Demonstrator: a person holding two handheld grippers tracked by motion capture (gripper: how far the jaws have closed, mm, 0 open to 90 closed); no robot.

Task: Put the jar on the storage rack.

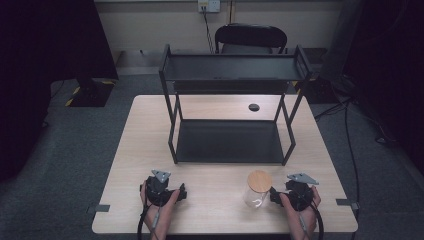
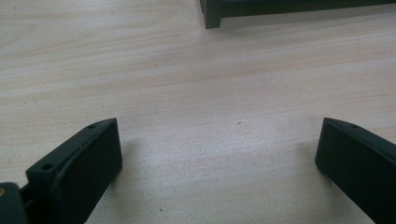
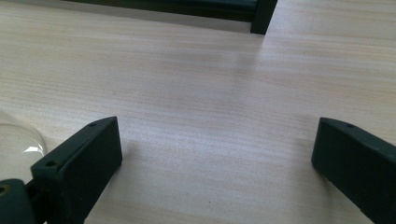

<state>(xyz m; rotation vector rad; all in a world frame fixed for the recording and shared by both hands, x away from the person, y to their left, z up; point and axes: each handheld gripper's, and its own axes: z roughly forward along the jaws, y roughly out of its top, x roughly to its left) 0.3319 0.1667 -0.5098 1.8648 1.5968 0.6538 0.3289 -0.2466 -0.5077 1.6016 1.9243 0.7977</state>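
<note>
Near right of surface [image 1: 220, 200]: glass jar [image 1: 258, 191] with wooden lid stands upright, touching or just left of your right hand-held gripper [image 1: 276, 195].
Nearer hand: right; left hand-held gripper [image 1: 181, 192] well apart.
Jaws: both spread, holding nothing.

pale matt wood-grain table [image 1: 220, 180], clear glossy glass jar [image 1: 254, 197] with wooden lid [image 1: 260, 180], black matt metal rack [image 1: 230, 75].

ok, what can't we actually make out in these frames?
- Glass jar, high view: contents too small and see-through to tell; in the right gripper view just a sliver shows, cut off by the left edge.
- Small dark disc on the table, high view: too small to identify.
- Chair, high view: mostly hidden behind the black rack.
</note>
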